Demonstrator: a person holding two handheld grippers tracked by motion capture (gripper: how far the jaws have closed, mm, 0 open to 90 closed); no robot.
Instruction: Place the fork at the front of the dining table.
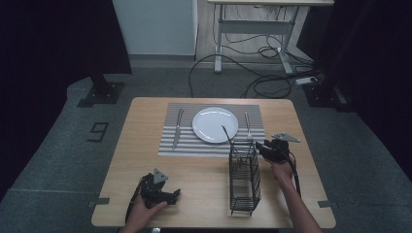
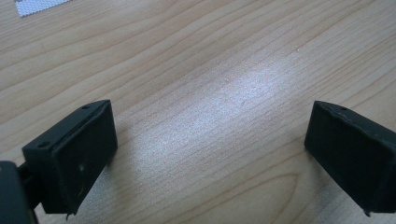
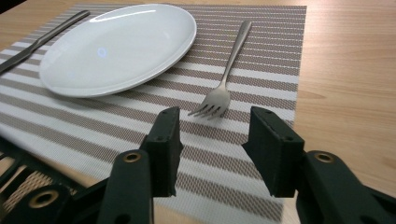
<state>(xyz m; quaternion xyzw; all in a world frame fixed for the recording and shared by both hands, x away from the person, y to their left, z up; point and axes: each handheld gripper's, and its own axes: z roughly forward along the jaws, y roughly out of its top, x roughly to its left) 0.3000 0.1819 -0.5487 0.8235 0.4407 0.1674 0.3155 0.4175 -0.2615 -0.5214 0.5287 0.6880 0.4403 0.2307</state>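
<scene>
Fork [image 3: 225, 79] lies on the striped placemat [image 3: 261, 56] just ahead of the right gripper [image 3: 212, 140], tines toward its fingers [image 3: 168, 140], which are released with nothing between them. White plate [image 3: 116, 46] sits ahead and to their left, with a knife [image 3: 42, 37] beyond it. Black wire basket [image 1: 244, 177] stands just beside the right gripper, with a utensil handle sticking up from it. Left gripper [image 2: 210, 149] rests on the bare wooden tabletop [image 2: 196, 70], fingers [image 2: 70, 154] spread wide and released.
</scene>
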